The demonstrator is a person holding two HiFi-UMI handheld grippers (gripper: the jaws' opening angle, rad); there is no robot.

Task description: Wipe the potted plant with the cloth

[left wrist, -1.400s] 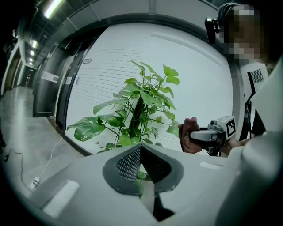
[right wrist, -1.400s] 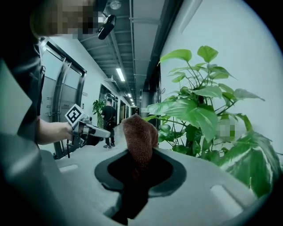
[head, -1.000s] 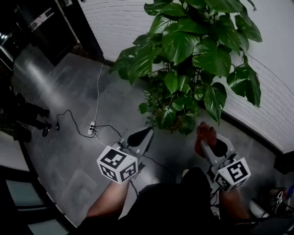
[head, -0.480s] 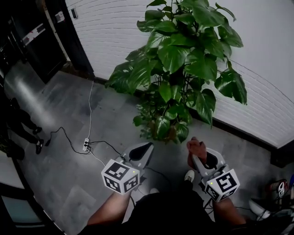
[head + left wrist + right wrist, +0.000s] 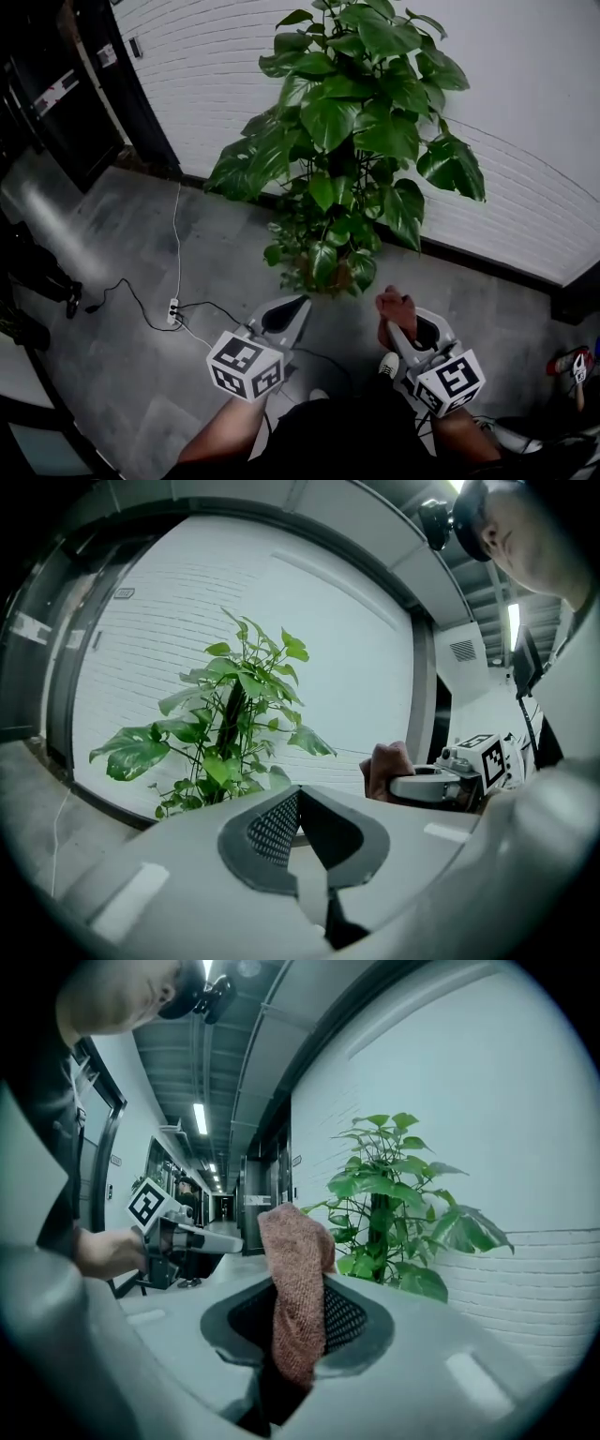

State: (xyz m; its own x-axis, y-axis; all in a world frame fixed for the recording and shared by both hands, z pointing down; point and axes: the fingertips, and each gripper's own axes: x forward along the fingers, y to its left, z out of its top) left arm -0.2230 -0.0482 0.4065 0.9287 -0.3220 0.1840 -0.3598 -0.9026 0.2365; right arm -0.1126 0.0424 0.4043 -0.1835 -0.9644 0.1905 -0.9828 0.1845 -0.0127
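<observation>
A tall potted plant (image 5: 352, 141) with broad green leaves stands on the grey floor against a white brick wall; it also shows in the left gripper view (image 5: 225, 733) and the right gripper view (image 5: 394, 1204). My left gripper (image 5: 298, 305) is shut and holds nothing, short of the plant's base. My right gripper (image 5: 396, 314) is shut on a reddish-brown cloth (image 5: 394, 307), which sticks up from between its jaws (image 5: 295, 1279). Both grippers point toward the plant and are clear of its leaves. The pot itself is hidden by low foliage.
A white power strip (image 5: 172, 310) with black and white cables (image 5: 131, 295) lies on the floor at the left. Dark door frames (image 5: 122, 75) stand at the far left. A person's shoes (image 5: 73, 298) show at the left edge. Small items (image 5: 572, 361) lie at the right.
The plant sits higher and smaller in the head view than a second ago. Both grippers keep their hold and stay low in front of me.
</observation>
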